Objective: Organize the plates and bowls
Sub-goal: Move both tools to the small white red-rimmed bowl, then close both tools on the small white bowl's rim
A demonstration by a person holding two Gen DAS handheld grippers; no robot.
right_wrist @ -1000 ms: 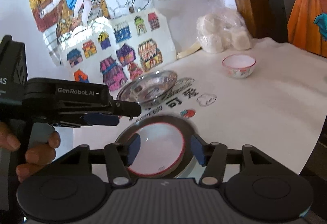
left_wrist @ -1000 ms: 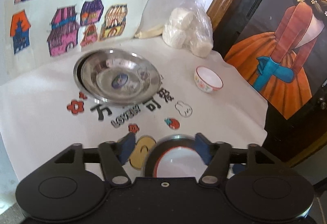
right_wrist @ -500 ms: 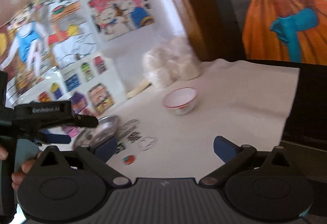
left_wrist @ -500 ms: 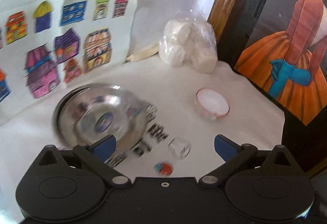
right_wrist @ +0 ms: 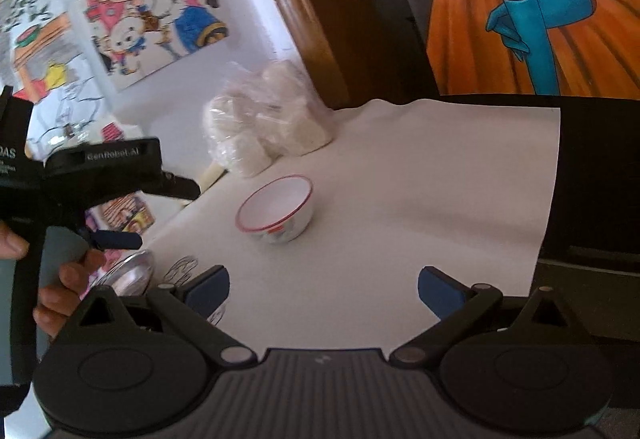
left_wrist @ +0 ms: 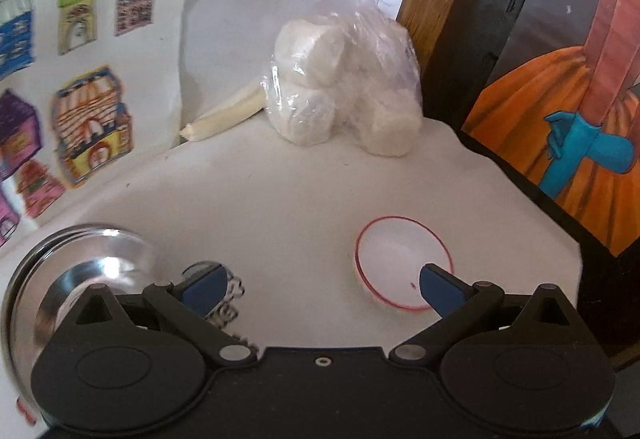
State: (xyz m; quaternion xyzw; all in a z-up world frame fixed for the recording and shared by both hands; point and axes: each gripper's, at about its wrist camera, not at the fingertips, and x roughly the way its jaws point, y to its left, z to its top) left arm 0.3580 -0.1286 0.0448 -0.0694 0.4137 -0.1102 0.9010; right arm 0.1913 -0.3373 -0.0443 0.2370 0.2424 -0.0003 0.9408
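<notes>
Left wrist view: the left tool (left_wrist: pixel 322 281) stands with its jaws fully apart and nothing between the blue pads. The small bowl (left_wrist: pixel 404 263), white with a red rim, sits upright on the white-covered desk (left_wrist: pixel 280 199), ahead and to the right of the tool's centre line; the right pad overlaps the bowl's near rim in the picture, but contact cannot be confirmed. The steel bowl (left_wrist: pixel 80 279) lies at the lower left, outside the left pad. A plastic bag (left_wrist: pixel 344 79) of white lumps rests well beyond, against the wall. Right wrist view: the right tool (right_wrist: pixel 323 289) also has its jaws wide apart and is empty. The small bowl (right_wrist: pixel 278 209) lies ahead and slightly left of this tool's centre line, clearly apart from both pads. The left tool (right_wrist: pixel 120 215) enters from the left edge, held by a hand (right_wrist: pixel 60 287), and reaches toward the bowl. Judgement: the left tool is the nearer one; a round bowl has no long axis, so a rim grip needs only a shift to the right.
</notes>
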